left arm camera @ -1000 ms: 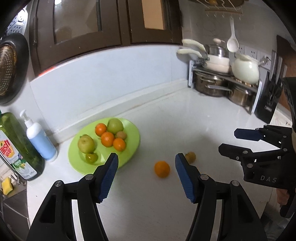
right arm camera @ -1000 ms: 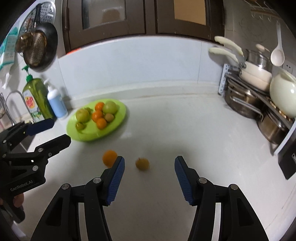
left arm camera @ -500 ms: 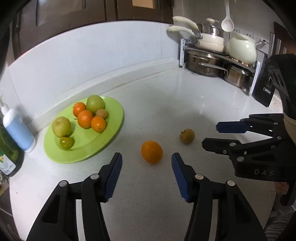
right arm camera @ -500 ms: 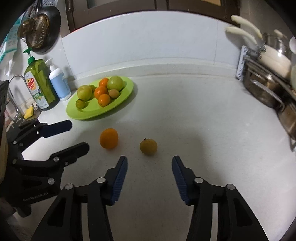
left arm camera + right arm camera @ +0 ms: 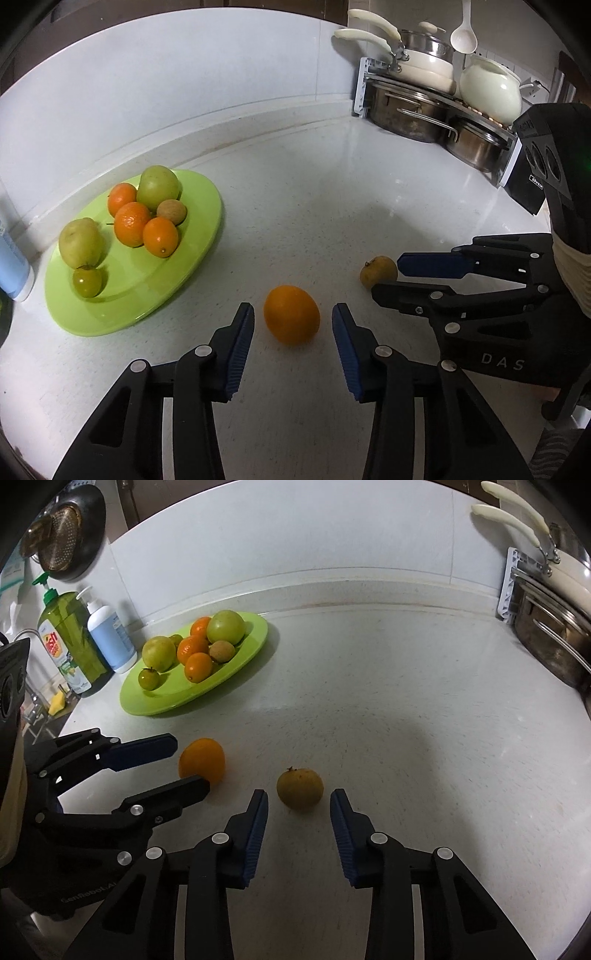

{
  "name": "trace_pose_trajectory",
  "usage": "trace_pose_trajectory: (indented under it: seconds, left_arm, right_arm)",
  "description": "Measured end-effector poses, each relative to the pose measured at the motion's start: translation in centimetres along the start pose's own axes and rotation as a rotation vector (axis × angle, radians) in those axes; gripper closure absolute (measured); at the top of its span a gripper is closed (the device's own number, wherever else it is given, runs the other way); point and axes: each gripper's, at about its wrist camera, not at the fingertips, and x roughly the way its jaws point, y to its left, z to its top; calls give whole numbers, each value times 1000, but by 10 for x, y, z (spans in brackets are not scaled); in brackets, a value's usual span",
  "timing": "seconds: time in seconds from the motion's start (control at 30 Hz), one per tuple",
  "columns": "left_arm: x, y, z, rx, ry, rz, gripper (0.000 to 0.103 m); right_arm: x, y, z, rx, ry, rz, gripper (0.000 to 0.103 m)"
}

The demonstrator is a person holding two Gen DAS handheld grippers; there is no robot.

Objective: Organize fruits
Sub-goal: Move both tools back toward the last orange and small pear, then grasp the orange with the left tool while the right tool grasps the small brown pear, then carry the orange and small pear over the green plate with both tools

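Note:
A loose orange (image 5: 291, 314) lies on the white counter between the tips of my open left gripper (image 5: 293, 321); it also shows in the right wrist view (image 5: 202, 760). A small brownish-yellow fruit (image 5: 300, 788) lies just ahead of my open right gripper (image 5: 299, 805), between its fingertips; it also shows in the left wrist view (image 5: 378, 271). Neither fruit is gripped. A green plate (image 5: 192, 254) at the left, also in the right wrist view (image 5: 177, 698), holds several oranges, green apples and a brown fruit.
Pots and pans on a rack (image 5: 424, 110) stand at the back right. A blue-white pump bottle (image 5: 109, 635) and a green soap bottle (image 5: 66, 642) stand left of the plate. A black box (image 5: 524, 184) sits at the right edge.
Both grippers have moved forward and down toward the counter. The orange now sits between the left fingertips and the brownish fruit between the right fingertips. Both stay open.

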Motion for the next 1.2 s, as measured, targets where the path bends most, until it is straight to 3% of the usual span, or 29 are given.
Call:
trace_pose_trajectory:
  seconds: [0.37,0.8,1.2]
  left_arm:
    - [13,-1,5,-1,22,-9,69]
    - [9,0,3,-24,21,-13,70]
    - [-22,20,2,-89,-30,26,70]
  right_arm:
    - [6,0,3,0,9,10,73]
    - [7,2,3,0,14,7,74]
    - [-9,13,13,-15,-28,23,74]
